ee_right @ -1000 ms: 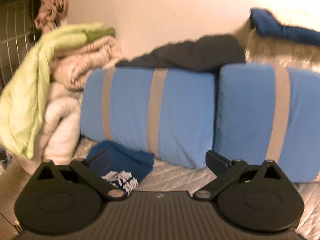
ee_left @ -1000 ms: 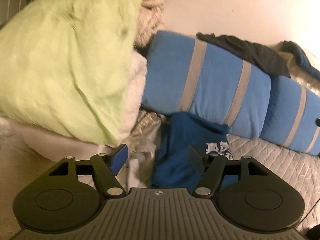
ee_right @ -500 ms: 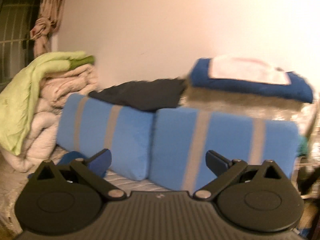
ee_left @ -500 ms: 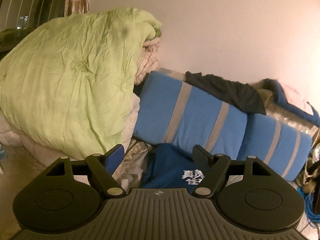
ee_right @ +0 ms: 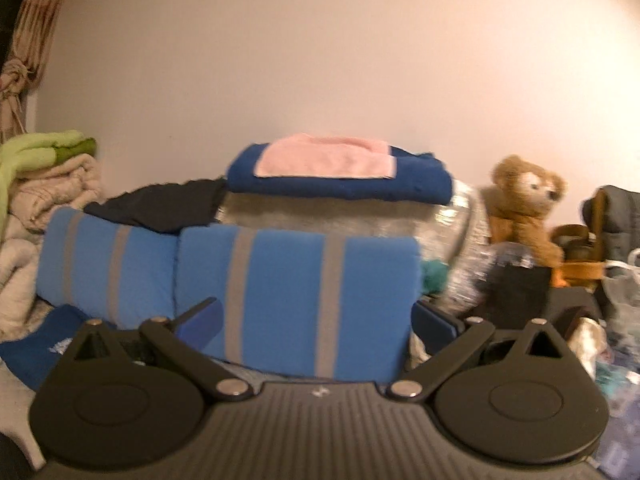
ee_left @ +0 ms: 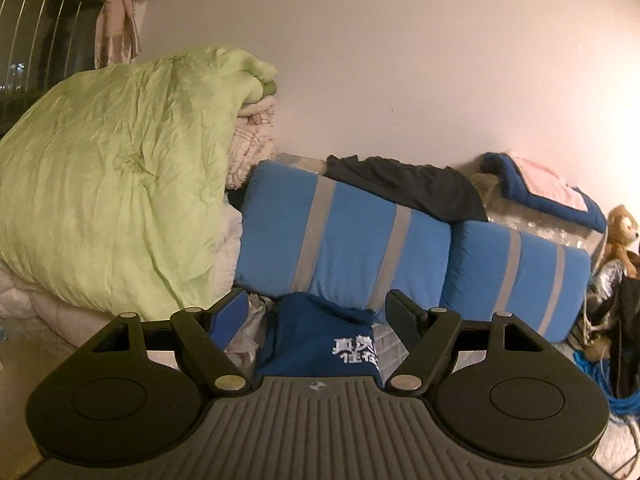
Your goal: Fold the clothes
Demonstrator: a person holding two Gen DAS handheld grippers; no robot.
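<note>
Left wrist view: spread left hand-held gripper, dark blue shirt apparently below, between its fingers.

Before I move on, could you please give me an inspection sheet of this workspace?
Surface: quilted bedspread, mostly covered.
Job's things: dark blue shirt with white print lying between the left gripper fingers, ungrasped.
Clutter: green duvet on pale blankets; two blue striped pillows; black garment; teddy bear.
Grippers: left open; right gripper open, holding nothing.
Cables: blue cord, far right.
Surroundings: plain wall, tied curtain.
</note>
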